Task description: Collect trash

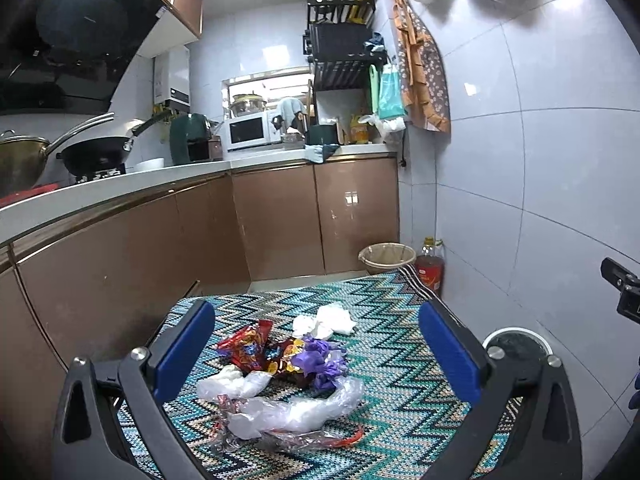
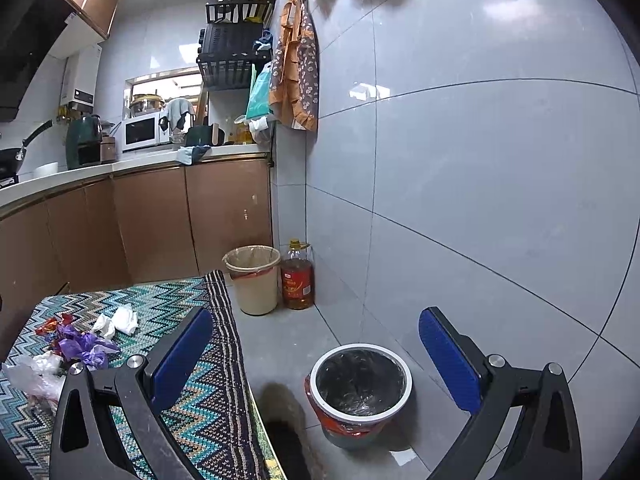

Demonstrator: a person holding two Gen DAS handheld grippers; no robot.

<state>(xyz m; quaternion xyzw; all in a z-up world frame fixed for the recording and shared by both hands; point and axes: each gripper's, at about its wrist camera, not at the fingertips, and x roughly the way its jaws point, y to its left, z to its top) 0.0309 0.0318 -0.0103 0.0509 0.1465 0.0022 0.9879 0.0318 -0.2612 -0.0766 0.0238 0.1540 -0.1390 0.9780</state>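
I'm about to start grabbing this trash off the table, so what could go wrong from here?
1. The pile is tangled: the clear plastic bag lies against the red snack wrapper and purple plastic, so the open left gripper may drag several pieces or drop some.
2. The black-lined bin sits on the floor beside the table, so light pieces could miss its opening.
3. The white tissues lie apart and are easily overlooked.

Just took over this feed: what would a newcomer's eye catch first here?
A heap of trash, red wrappers, purple plastic and clear bags, lies on the zigzag cloth between the open left gripper's fingers. The open right gripper faces a black-lined bin on the floor beside the cloth.
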